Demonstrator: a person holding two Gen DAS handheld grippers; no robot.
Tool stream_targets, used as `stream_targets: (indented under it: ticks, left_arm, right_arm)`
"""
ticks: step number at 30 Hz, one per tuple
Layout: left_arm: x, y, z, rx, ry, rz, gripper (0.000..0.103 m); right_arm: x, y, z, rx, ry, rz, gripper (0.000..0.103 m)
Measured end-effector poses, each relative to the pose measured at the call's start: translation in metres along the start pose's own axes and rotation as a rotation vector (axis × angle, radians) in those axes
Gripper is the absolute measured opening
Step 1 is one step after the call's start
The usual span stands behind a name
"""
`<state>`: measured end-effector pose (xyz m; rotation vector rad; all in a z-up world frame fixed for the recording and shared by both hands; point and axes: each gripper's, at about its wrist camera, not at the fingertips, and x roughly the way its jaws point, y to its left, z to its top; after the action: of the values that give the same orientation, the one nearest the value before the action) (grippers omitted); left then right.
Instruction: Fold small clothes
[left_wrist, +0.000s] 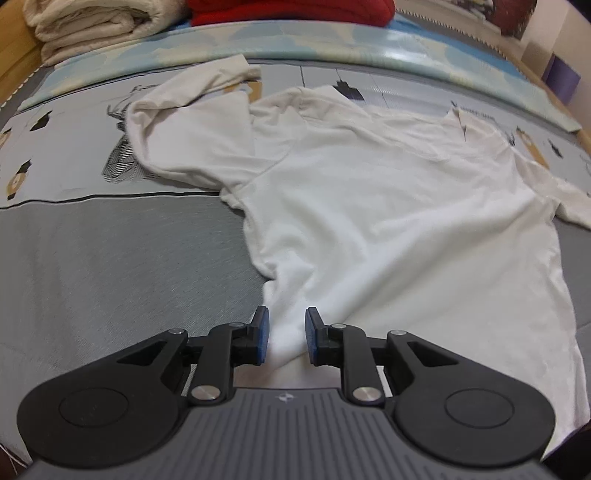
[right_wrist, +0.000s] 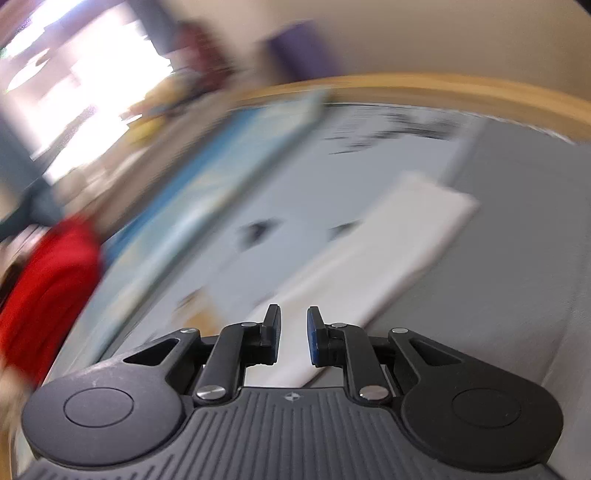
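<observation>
The white shirt lay spread but rumpled on the grey bedsheet, one sleeve twisted aside. The left gripper straddled a raised hem ridge, fingers parted, unclamped — probably poised to pinch. The right gripper, also open, held nothing; its blurred view showed a folded white cloth. Beyond lay a stacked blanket and red bundle — neither obstructing.

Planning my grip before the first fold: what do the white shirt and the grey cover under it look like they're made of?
White shirt: looks like soft matte cotton-type jersey; it drapes in gentle rounded wrinkles with no sheen. Grey cover: seems a flat woven fabric with a fine streaked grain, lying smooth. The left tongs stand open astride the shirt's hem corner. The exact fibre of either cannot be told.
</observation>
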<state>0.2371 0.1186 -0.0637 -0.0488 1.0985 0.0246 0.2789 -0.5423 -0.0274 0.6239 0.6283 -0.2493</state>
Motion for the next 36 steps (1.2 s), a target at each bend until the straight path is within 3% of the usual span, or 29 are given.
stream_targets:
  ticks: [3,7,11,15,17,21,27,30,32,36]
  left_arm:
    - [-0.012,0.010,-0.013,-0.013,-0.013,-0.013,0.023]
    - [-0.022,0.026,-0.042,-0.011,-0.018,-0.036,0.026]
    - [-0.020,0.042,-0.070,-0.029,0.023,-0.059,0.026]
    - [-0.021,0.059,-0.078,-0.090,0.054,-0.083,0.028]
    - [-0.019,0.068,-0.081,-0.135,0.074,-0.090,0.033]
    - [-0.010,0.074,-0.087,-0.182,0.146,-0.085,0.032]
    - [-0.005,0.075,-0.091,-0.193,0.182,-0.086,0.033]
    - [-0.002,0.072,-0.094,-0.181,0.203,-0.083,0.033]
    - [0.000,0.069,-0.097,-0.175,0.216,-0.082,0.032]
    - [-0.001,0.068,-0.102,-0.180,0.218,-0.074,0.032]
  right_arm:
    - [-0.044,0.043,-0.041,-0.104,0.023,0.118,0.017]
    - [-0.087,0.073,-0.105,-0.206,0.089,0.183,0.017]
    - [-0.106,0.075,-0.171,-0.261,0.176,0.142,0.017]
    - [-0.110,0.064,-0.229,-0.285,0.316,0.022,0.017]
    - [-0.102,0.062,-0.242,-0.301,0.379,-0.023,0.017]
    - [-0.105,0.055,-0.259,-0.391,0.424,-0.095,0.024]
    - [-0.115,0.048,-0.265,-0.415,0.451,-0.085,0.024]
    - [-0.117,0.048,-0.265,-0.427,0.449,-0.094,0.016]
    - [-0.113,0.044,-0.262,-0.403,0.452,-0.111,0.001]
    - [-0.110,0.043,-0.261,-0.395,0.465,-0.108,0.000]
